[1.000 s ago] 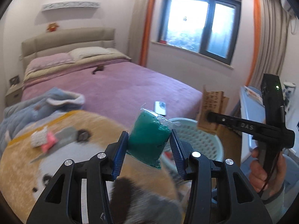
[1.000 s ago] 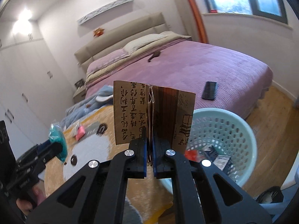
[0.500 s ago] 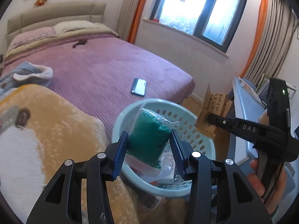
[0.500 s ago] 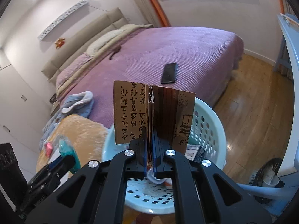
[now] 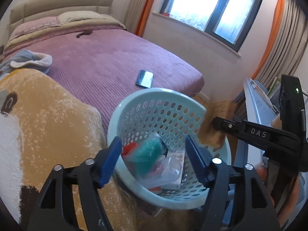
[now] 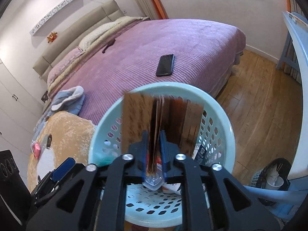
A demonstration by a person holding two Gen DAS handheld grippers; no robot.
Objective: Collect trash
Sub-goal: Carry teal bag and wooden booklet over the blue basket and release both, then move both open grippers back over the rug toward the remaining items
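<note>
A pale blue perforated basket (image 5: pixel 146 104) sits at the bed's foot, also in the right wrist view (image 6: pixel 217 104). My left gripper (image 5: pixel 154 154) is open and empty above it. The green plastic bag (image 5: pixel 148 154) lies inside among wrappers and a clear bottle (image 5: pixel 171 165). My right gripper (image 6: pixel 154 146) hovers over the basket with its jaws slightly parted around a blurred brown paper bag (image 6: pixel 163 119), which also shows blurred at the basket's right rim in the left wrist view (image 5: pixel 213 127). I cannot tell whether the jaws still grip it.
A purple bed (image 5: pixel 100 57) holds a phone (image 5: pixel 144 78) and a blue garment (image 5: pixel 28 61). A yellow bear blanket (image 5: pixel 44 125) lies at left, with a pink wrapper (image 6: pixel 36 148) on it. A blue desk (image 6: pixel 296 61) and dark small bin (image 6: pixel 273 177) stand right.
My left gripper opened and the green bag dropped into the basket. My right gripper's jaws parted a little and the brown paper bag turned blurred, lower over the basket.
</note>
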